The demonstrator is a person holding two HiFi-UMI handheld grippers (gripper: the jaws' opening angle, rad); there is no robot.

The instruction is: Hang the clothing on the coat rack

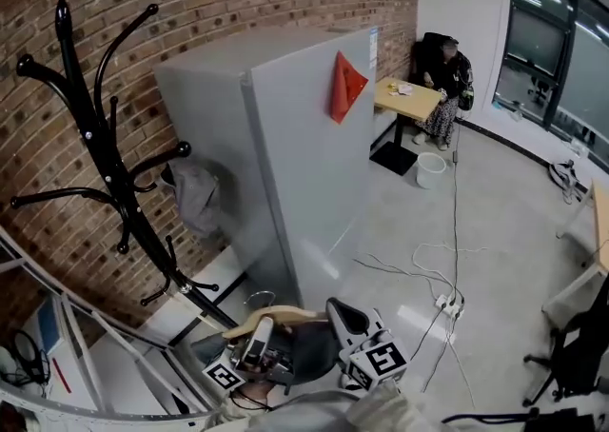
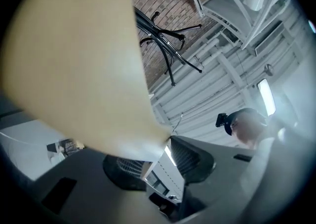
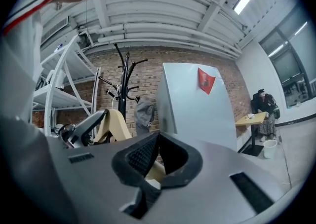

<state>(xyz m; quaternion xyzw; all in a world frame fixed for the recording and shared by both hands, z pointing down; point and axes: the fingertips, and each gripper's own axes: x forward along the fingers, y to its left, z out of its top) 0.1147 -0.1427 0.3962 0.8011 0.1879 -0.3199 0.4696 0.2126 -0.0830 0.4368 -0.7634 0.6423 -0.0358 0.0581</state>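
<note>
The black coat rack [image 1: 109, 164] stands against the brick wall at the left, and a grey garment [image 1: 197, 197] hangs on one of its lower hooks. Low in the head view I hold a curved wooden hanger [image 1: 276, 314] between both grippers. My left gripper [image 1: 257, 327] grips its left part and my right gripper [image 1: 335, 308] its right end. In the left gripper view the hanger [image 2: 74, 60] fills the upper left, its edge between the wide-set jaws of the left gripper [image 2: 157, 161]. In the right gripper view the right gripper [image 3: 155, 151] has narrow jaws with beige wood between them. The rack [image 3: 123, 77] and garment [image 3: 144, 112] lie beyond.
A tall grey cabinet [image 1: 304, 154] with a red item [image 1: 345, 86] stands right of the rack. White shelving bars [image 1: 86, 344] run along the lower left. Cables and a power strip [image 1: 447, 304] lie on the floor. A person sits at a table [image 1: 404, 97] by a white bucket [image 1: 430, 169].
</note>
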